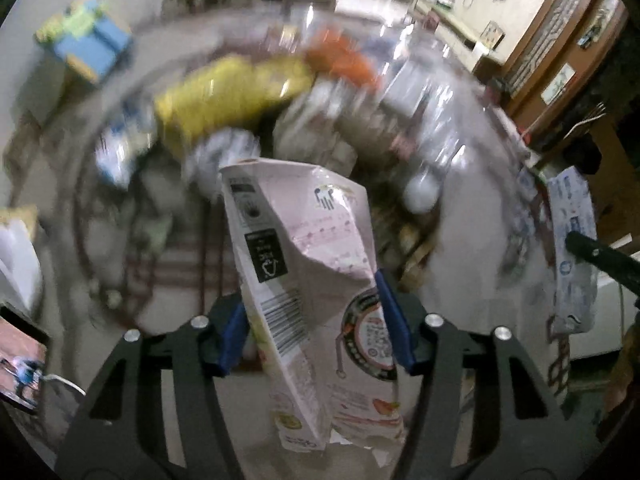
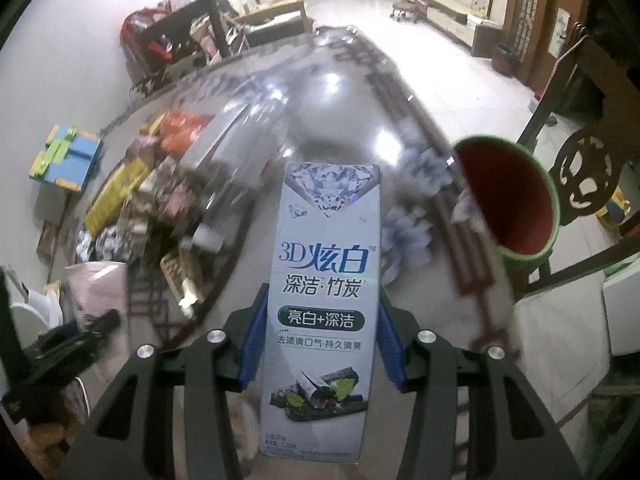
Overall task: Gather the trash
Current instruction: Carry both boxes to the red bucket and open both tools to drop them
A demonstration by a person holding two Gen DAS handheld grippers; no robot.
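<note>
A crumpled pink carton (image 1: 304, 264) stands between the blue pads of my left gripper (image 1: 314, 332), which is shut on it; the carton is sharp while all behind it is blurred. My right gripper (image 2: 320, 344) is shut on a tall grey-blue toothpaste box (image 2: 326, 280), held upright. In the left wrist view that same box (image 1: 572, 248) hangs at the far right. A red bin with a green rim (image 2: 516, 200) lies tilted to the right of the box, mouth toward me. More trash is piled on the glass table (image 2: 340, 112): a yellow bag (image 1: 228, 92), an orange packet (image 1: 340, 56), a clear bottle (image 2: 240, 140).
A blue and green box (image 2: 64, 156) sits on the floor left of the table. A dark carved chair (image 2: 580, 172) stands right behind the bin. White tiled floor (image 2: 440, 40) stretches beyond the table toward a sofa and a low cabinet.
</note>
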